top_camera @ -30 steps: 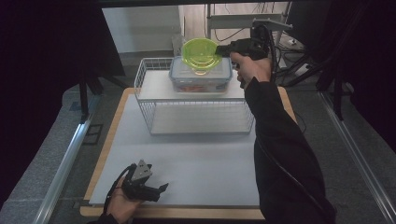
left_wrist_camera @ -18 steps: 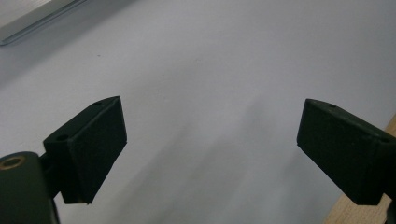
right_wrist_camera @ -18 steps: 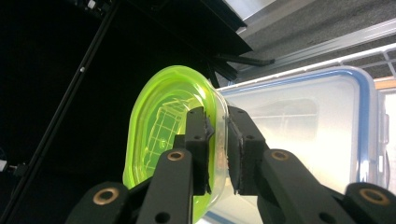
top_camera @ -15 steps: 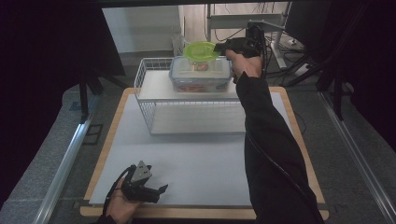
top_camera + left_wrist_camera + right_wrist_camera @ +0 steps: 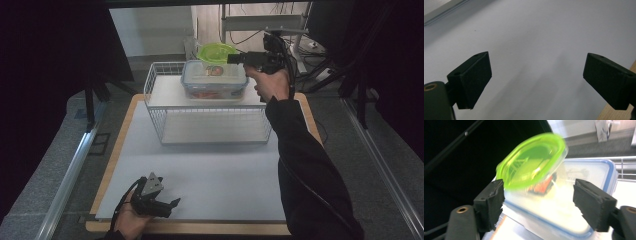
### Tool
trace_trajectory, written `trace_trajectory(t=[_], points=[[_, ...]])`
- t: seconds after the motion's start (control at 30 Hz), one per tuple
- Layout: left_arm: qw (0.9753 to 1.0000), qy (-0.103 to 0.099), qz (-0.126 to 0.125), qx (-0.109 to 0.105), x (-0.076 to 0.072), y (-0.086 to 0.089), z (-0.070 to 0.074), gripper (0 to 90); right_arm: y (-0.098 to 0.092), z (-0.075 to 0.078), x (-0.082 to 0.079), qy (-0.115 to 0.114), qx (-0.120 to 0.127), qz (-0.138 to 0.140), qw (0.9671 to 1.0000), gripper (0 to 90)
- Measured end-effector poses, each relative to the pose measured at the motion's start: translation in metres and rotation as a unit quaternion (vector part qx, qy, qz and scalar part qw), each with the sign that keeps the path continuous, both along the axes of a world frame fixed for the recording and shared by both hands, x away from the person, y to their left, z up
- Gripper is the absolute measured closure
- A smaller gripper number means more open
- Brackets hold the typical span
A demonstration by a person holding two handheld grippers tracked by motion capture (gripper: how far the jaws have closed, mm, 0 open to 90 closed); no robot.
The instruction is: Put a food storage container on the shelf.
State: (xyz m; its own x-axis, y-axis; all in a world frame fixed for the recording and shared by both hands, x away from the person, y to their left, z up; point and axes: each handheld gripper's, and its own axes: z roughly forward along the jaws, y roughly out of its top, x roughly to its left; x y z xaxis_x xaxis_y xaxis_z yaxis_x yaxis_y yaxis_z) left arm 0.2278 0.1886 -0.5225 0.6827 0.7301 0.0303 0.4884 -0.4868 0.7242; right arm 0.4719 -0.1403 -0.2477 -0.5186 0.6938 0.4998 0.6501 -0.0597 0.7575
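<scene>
A round clear tub with a lime-green lid point(image 5: 216, 51) sits tilted at the far edge of a clear food box with a blue-rimmed lid point(image 5: 214, 80). The box stands on top of a white wire rack point(image 5: 210, 125). My right gripper point(image 5: 232, 58) hovers just right of the tub. Its jaws are wide open in the right gripper view point(image 5: 539, 192), with the blurred green tub point(image 5: 531, 161) above the left jaw and the box point(image 5: 584, 182) behind. My left gripper point(image 5: 170, 207) rests open at the mat's near edge, with nothing between its jaws point(image 5: 536, 67).
A white mat point(image 5: 210, 180) covers a wooden board point(image 5: 305, 107). The rack takes up the mat's far half. Dark stands and cables crowd the far right behind the board. A metal rail point(image 5: 70, 175) runs along the left.
The green tub has shifted toward the back of the box and looks smaller. The right arm has stretched farther forward. The left hand has stayed still.
</scene>
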Motion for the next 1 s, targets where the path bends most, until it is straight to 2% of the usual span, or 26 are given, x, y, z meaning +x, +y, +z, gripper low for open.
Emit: trace_trajectory(t=[0.03, 0.1, 0.27, 0.37, 0.5, 0.53, 0.67, 0.73, 0.83, 0.93, 1.0], points=[[1.0000, 0.000, 0.000, 0.000, 0.000, 0.000, 0.000, 7.9, 0.000, -0.003, -0.008, -0.017, -0.009, 0.007, 0.9998, 23.7], [1.0000, -0.002, -0.002, 0.001, 0.000, 0.000, 0.000, 7.7, -0.001, -0.009, -0.020, -0.037, -0.019, 0.019, 0.9990, 21.2], [1.0000, -0.002, -0.001, -0.006, 0.000, 0.000, 0.001, 6.8, -0.008, -0.027, -0.050, -0.076, -0.044, 0.040, 0.9953, 17.8], [1.0000, -0.001, 0.001, -0.010, 0.000, 0.000, 0.001, 6.4, -0.017, -0.039, -0.071, -0.108, -0.066, 0.046, 0.9909, 15.7], [0.9999, 0.000, 0.004, -0.013, 0.000, 0.001, 0.002, 5.9, -0.029, -0.060, -0.094, -0.136, -0.092, 0.052, 0.9852, 12.1], [0.9999, 0.000, 0.004, -0.012, 0.000, 0.001, 0.001, 5.8, -0.031, -0.064, -0.098, -0.136, -0.096, 0.052, 0.9847, 11.2], [0.9999, 0.000, 0.005, -0.012, 0.000, 0.001, 0.001, 5.2, -0.044, -0.096, -0.120, -0.142, -0.112, 0.059, 0.9817, 8.4], [1.0000, -0.001, 0.004, -0.009, 0.000, 0.001, 0.001, 4.5, -0.049, -0.114, -0.132, -0.150, -0.133, 0.062, 0.9777, 6.4], [1.0000, 0.000, 0.005, -0.008, 0.000, 0.001, 0.001, 4.3, -0.058, -0.149, -0.150, -0.154, -0.156, 0.060, 0.9739, 5.2], [1.0000, 0.001, 0.004, -0.006, 0.000, 0.001, 0.000, 4.1, -0.064, -0.180, -0.163, -0.143, -0.176, 0.063, 0.9719, 4.1], [1.0000, -0.001, 0.006, -0.006, 0.000, 0.001, 0.000, 4.0, -0.069, -0.204, -0.173, -0.143, -0.194, 0.058, 0.9689, 4.0]])
